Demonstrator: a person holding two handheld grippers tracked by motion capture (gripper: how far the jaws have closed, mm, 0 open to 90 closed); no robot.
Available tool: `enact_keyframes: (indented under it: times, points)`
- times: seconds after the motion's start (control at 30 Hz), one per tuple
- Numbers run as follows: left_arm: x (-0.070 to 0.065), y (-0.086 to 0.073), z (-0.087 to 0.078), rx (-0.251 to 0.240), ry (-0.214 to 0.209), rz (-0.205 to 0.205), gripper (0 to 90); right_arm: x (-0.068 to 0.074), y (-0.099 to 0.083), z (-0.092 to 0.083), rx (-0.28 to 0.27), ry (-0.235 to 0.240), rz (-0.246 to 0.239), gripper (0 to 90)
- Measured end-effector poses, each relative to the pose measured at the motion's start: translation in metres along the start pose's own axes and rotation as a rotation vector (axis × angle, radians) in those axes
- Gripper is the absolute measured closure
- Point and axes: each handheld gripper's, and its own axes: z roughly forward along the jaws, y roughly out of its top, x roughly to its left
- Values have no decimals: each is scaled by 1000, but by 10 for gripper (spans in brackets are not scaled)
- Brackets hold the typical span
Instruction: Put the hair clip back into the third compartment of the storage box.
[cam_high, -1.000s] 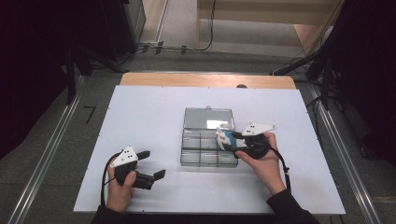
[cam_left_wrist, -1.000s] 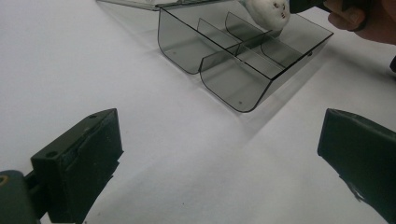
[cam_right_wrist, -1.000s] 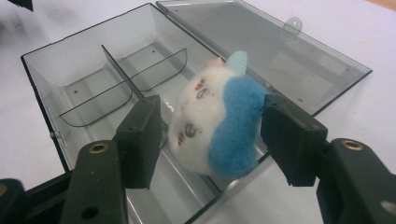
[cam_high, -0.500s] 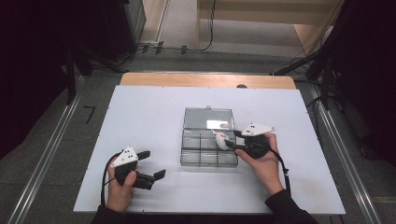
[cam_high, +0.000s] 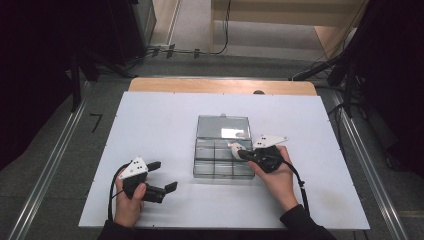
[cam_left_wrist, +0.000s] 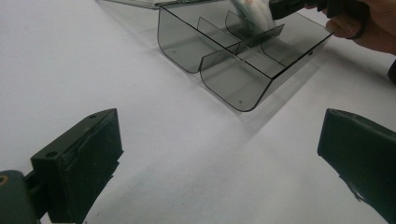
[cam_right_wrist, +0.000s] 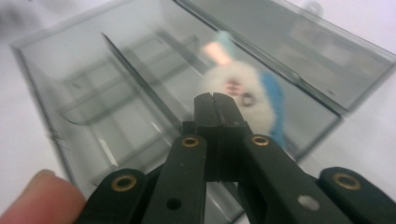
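Observation:
A clear plastic compartment box (cam_high: 196, 159) lies mid-table with its lid (cam_high: 222, 126) folded back. A small white and blue toy figure (cam_high: 235, 148) sits in a right-hand compartment. My right gripper (cam_high: 241, 154) reaches over the box's right edge, its tips just short of the toy. Its jaws have just been closing, and in the right gripper view my right gripper (cam_right_wrist: 215, 100) is shut, pad on pad, with nothing between and the blurred toy (cam_right_wrist: 243, 88) just beyond. My left gripper (cam_high: 162, 176) rests open on the table left of the box, with bare table between the jaws of my left gripper (cam_left_wrist: 219, 154).
The white table top (cam_high: 150, 125) spreads wide around the box, with a wooden strip (cam_high: 220, 86) along its far edge. Metal rails (cam_high: 55, 165) run down both sides. The box's inner dividers (cam_left_wrist: 243, 46) stand upright between the compartments.
The right gripper's jaws have come together beside the toy, which has shifted slightly left in the box. The left gripper has stayed where it was.

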Motion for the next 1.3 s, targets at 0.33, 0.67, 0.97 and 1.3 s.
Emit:
enact_keyframes:
  times: [0.33,0.67,0.97,1.3]
  points:
    - [0,0,0,1,0,0,0,-4,-2,-1,11,-4,23,869]
    - [0,1,0,-6,0,2,0,-12,-8,-13,-71,79,89,641]
    - [-1,2,0,-9,0,6,0,-11,-14,-25,-131,95,85,374]
    - [-3,5,3,-11,-2,11,0,-22,-30,-44,-202,130,122,199]
